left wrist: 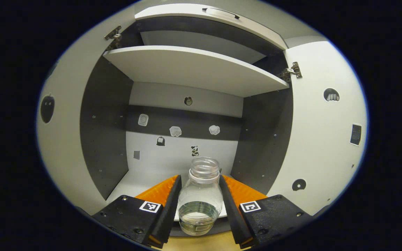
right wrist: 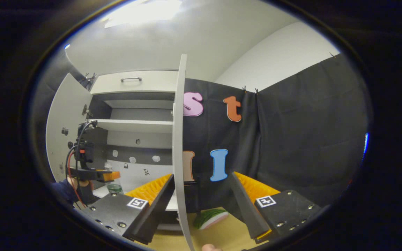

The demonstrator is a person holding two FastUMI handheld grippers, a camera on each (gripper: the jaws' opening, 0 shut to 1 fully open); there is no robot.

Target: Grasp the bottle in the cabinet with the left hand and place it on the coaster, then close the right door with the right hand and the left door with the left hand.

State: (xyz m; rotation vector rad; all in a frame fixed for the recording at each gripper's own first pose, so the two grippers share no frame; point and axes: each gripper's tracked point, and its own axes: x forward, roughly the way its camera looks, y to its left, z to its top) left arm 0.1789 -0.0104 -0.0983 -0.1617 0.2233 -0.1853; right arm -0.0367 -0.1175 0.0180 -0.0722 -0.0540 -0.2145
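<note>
At the lower centre of the left gripper view, the bottle is seen on the cabinet floor, flanked by the left tongs; contact cannot be told. The right tongs are spread wide around the right door edge.

No legible text, brand or number. Square black-and-white coded markers sit atop each finger mount of the left gripper. Small pictorial stickers on the cabinet back wall ahead carry no readable wording.

Dim, even light; ceiling glare overhead; strong fisheye bending at edges; focus sharp.
</note>
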